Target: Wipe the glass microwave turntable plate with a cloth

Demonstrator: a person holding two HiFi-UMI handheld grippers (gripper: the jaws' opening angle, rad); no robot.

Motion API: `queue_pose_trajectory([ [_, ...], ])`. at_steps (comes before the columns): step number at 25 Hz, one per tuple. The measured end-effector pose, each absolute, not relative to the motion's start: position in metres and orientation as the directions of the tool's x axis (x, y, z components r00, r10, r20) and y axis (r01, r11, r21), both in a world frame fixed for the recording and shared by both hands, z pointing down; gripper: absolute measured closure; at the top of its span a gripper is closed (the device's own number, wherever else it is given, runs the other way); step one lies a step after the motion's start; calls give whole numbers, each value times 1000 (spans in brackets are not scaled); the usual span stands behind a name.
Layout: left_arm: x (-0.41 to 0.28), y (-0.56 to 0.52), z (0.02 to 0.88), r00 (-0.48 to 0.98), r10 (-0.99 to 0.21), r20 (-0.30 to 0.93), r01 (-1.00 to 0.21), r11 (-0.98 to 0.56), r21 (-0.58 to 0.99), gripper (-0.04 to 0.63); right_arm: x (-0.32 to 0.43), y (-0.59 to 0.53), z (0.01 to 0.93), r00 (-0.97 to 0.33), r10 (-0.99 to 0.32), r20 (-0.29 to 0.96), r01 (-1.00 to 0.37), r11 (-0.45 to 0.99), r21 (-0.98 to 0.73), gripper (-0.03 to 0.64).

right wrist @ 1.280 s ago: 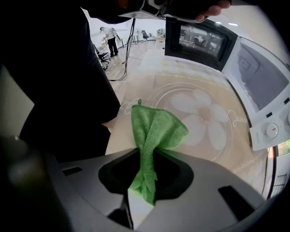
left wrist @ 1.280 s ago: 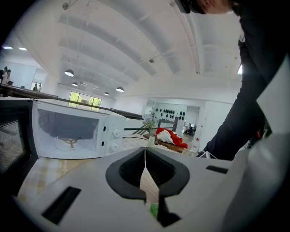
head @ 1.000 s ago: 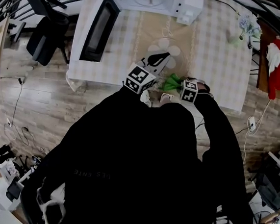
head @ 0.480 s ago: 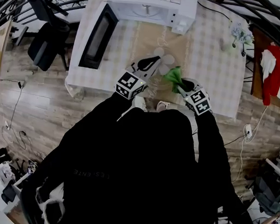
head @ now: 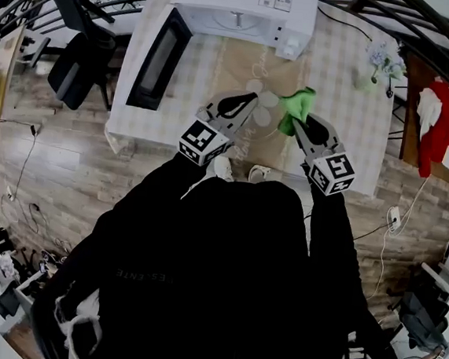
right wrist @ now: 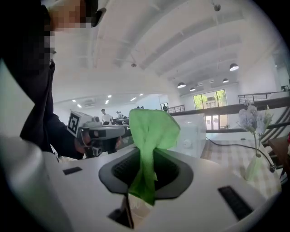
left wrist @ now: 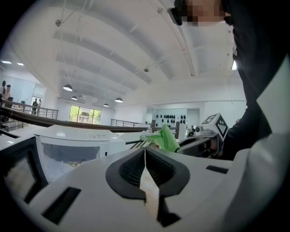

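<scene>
The clear glass turntable plate point(head: 262, 94) is showing only faintly, seemingly lying flat on the checked tabletop point(head: 337, 75) before the white microwave point(head: 241, 3); being round, it is offering no long axis. Just beside it, the right tool point(head: 299, 120) is clamping the lower end of the bunched green cloth point(head: 297, 104), whose length is running along the jaws with its loose end pointing toward the microwave. The left tool point(head: 249, 101) is hovering with its jaws pressed together on nothing I can make out. Wiping is seemingly about to begin, which is calling for lowering the cloth onto the glass.
</scene>
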State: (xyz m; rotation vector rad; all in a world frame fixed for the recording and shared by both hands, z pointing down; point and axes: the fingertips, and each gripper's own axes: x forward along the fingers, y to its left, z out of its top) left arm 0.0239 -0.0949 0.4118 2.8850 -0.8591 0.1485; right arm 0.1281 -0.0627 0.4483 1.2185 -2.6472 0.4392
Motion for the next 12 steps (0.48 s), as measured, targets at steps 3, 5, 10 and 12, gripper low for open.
queue_pose_trajectory([
  [3, 25, -96, 400, 836, -538, 107, -547, -832, 92, 574, 128, -69, 420, -650, -725, 227, -760, 629, -167, 518],
  [5, 27, -96, 392, 839, -536, 91, -543, -835, 88, 574, 126, -72, 404, -651, -734, 192, -758, 637, -137, 518],
  [10, 32, -88, 367, 861, -507, 43, -509, -859, 60, 574, 119, -73, 369, -652, -748, 122, -756, 653, -41, 518],
  [12, 35, -84, 357, 871, -491, 31, -491, -870, 41, 574, 118, -73, 356, -649, -754, 97, -760, 650, -31, 518],
])
